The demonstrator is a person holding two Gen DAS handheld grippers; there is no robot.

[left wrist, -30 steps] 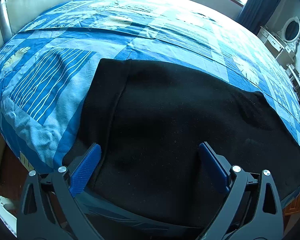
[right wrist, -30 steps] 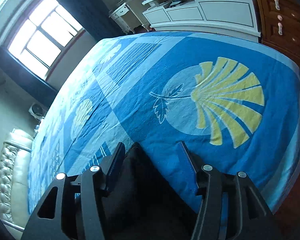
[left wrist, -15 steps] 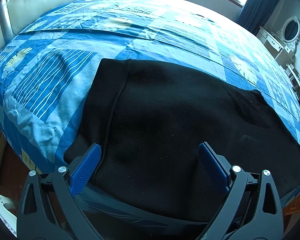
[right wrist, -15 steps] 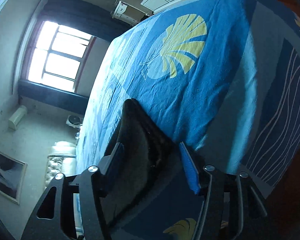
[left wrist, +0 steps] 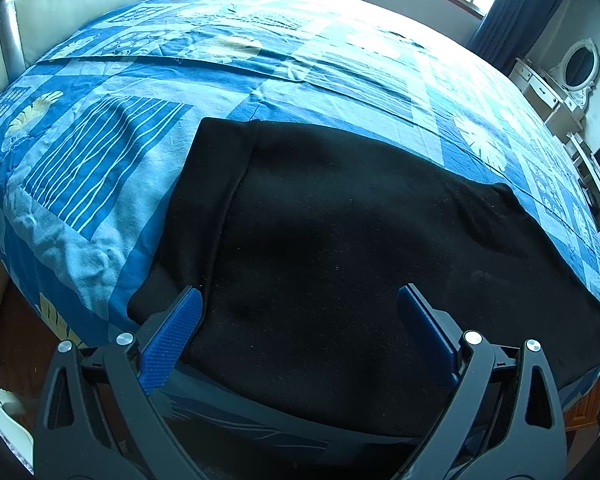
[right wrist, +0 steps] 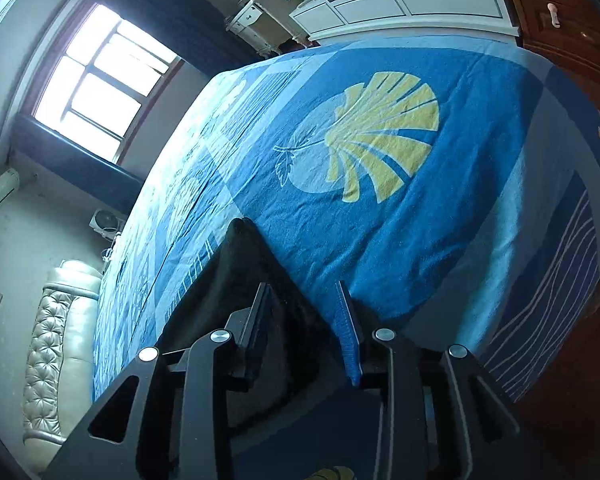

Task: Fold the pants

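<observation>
Soft, limp black pants [left wrist: 340,240] should drape, so grab a hem corner at 6 o'clock: left gripper [left wrist: 300,320] jaws wide apart, right gripper [right wrist: 304,320] jaws opening around the cloth edge

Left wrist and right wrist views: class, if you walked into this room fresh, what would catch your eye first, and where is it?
The black pants stand out first, spread flat along the near edge of the bed, dark against the bright blue patterned bedspread. In the right wrist view a large yellow shell print glows mid-bedspread, just beyond the right gripper, whose jaws are opening around the pants' end. The left gripper hangs wide open above the pants.
</observation>
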